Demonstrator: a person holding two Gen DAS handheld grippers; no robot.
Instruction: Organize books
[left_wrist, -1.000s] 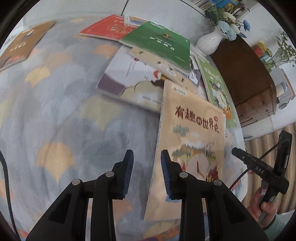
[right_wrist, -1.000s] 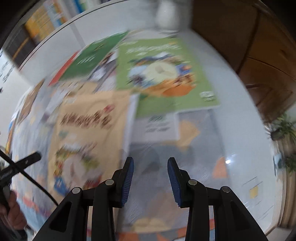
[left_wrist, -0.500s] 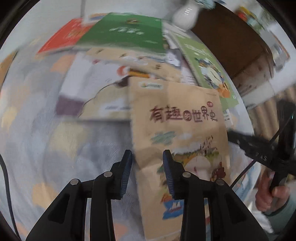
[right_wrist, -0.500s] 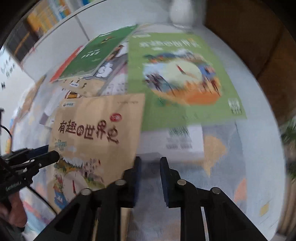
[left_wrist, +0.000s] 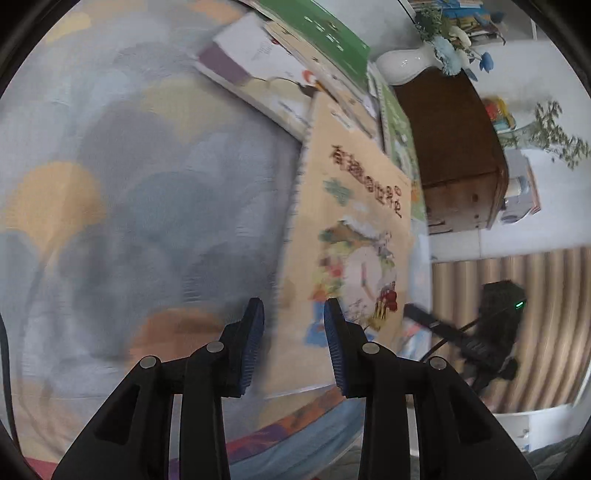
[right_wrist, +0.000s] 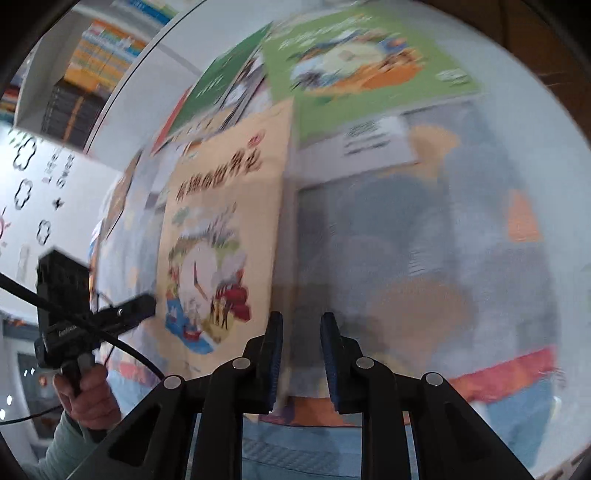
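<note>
Plenty of room on the near-left side: the patterned tablecloth (left_wrist: 122, 206) was bare there, nothing sticking up. The tan book (left_wrist: 351, 236) lay flat along the right of that gap, its left edge running between the tips of the left gripper (left_wrist: 293, 317). Farther back it got crowded, a messy heap of overlapping books (left_wrist: 291, 70) with a dark green book (left_wrist: 321, 29) on top, and a white vase (left_wrist: 404, 64) standing behind it. In the right wrist view, cloth to the right of the tan book (right_wrist: 221, 236) was open too, but a light green book (right_wrist: 365, 62) blocked the far end.
</note>
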